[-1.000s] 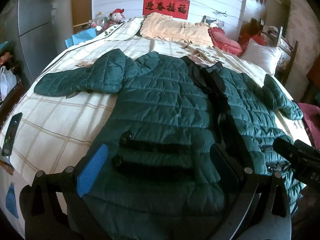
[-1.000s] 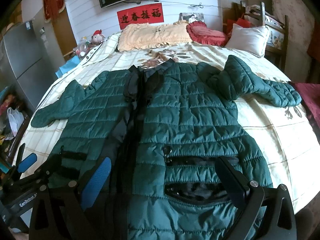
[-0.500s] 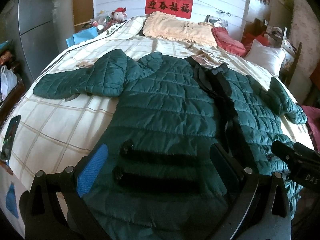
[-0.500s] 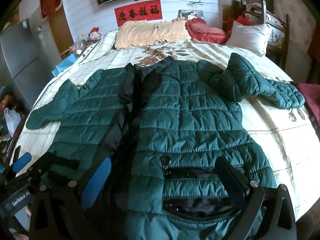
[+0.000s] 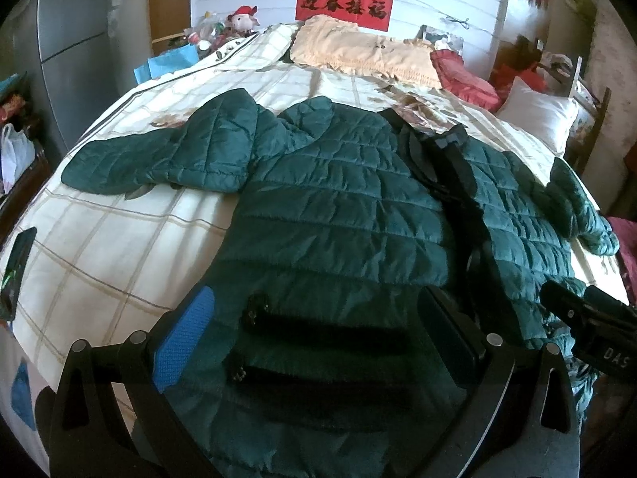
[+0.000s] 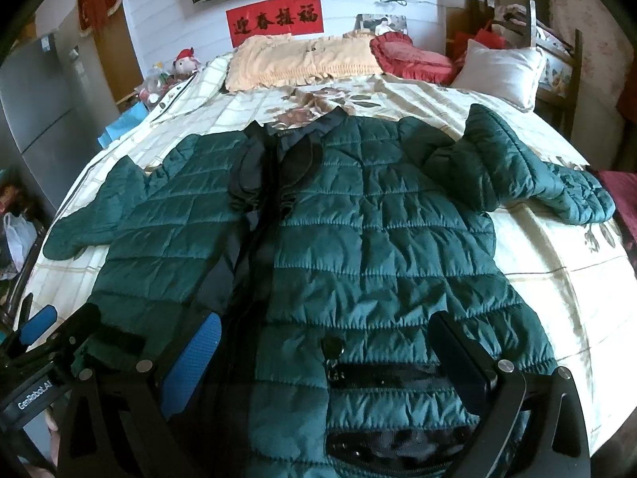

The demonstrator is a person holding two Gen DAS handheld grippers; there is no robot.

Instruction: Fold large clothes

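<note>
- On the bed (image 5: pixel 119 239), spread face up over the checked cream cover, lies the green quilted jacket (image 5: pixel 338 207), collar toward the headboard and hem toward me.
- My left gripper (image 5: pixel 318 326) hangs over the hem on the jacket's left half, its fingers spread wide with nothing between them; two dark pocket openings show in the gap.
- My right gripper (image 6: pixel 326 350) sits over the other half of the hem, just as wide apart and empty, with a zip pull and a dark pocket (image 6: pixel 390 374) between its fingers.
- Both sleeves are stretched out to the sides, each bent at the elbow; the right sleeve (image 6: pixel 517 175) reaches toward the bed's edge.
- Down the middle runs the dark open front (image 6: pixel 254 239).
- At the head of the bed lie a peach pillow (image 6: pixel 302 59), a red cushion (image 6: pixel 414 55) and a white pillow (image 6: pixel 497 71).
- A red banner (image 5: pixel 344 6) hangs on the wall behind.
</note>
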